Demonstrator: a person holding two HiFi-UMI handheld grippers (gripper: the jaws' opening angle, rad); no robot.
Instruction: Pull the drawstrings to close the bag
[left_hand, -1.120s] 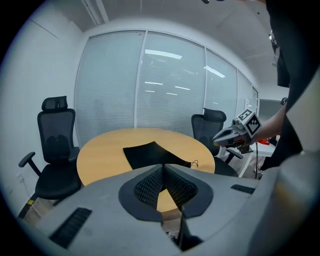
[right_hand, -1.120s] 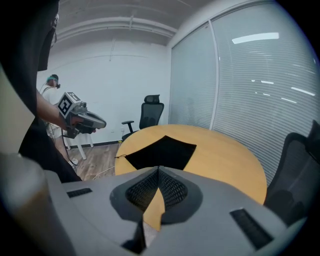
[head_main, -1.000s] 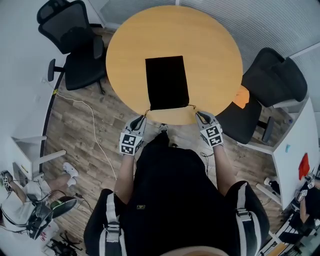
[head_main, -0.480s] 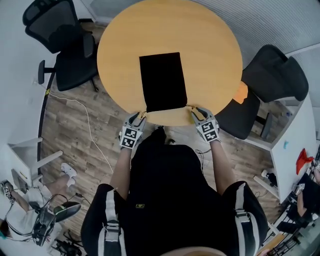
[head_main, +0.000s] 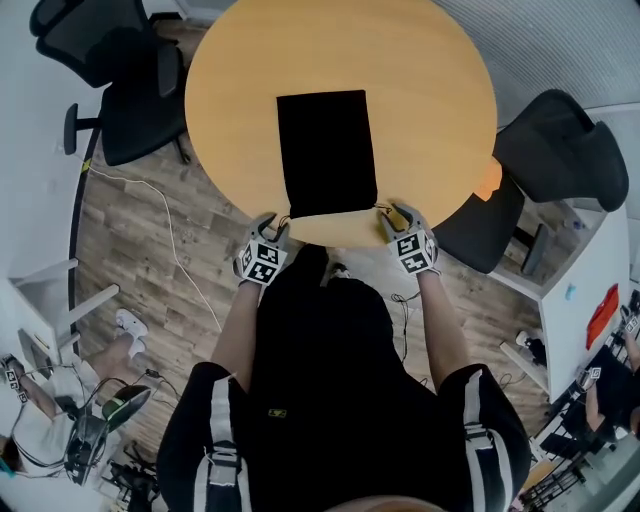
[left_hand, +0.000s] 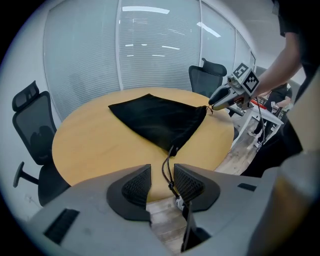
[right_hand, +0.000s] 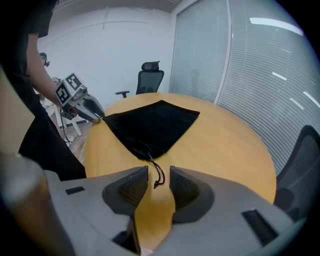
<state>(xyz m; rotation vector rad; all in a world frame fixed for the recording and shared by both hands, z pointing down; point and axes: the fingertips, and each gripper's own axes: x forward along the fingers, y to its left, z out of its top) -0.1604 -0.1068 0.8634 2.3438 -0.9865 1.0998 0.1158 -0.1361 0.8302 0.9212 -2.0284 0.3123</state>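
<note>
The bag (head_main: 326, 150) lay flat mid-frame on the round surface (head_main: 430, 90), mouth toward the lower edge. The left cord (left_hand: 167, 165) hung loose between the spread jaws of the left hand-held gripper (left_hand: 161, 184). The right hand-held gripper (right_hand: 159, 186) was opening, with the right cord (right_hand: 158, 174) unpinched between its jaws. Pulling well probably needs both cords pinched firmly and drawn apart evenly. Only the gripper views showed the slack.

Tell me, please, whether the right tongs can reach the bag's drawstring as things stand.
Probably yes: the drawstring lies loose between the pads of the right tongs, whose jaws are opening, and nothing else on the table blocks it.
</note>
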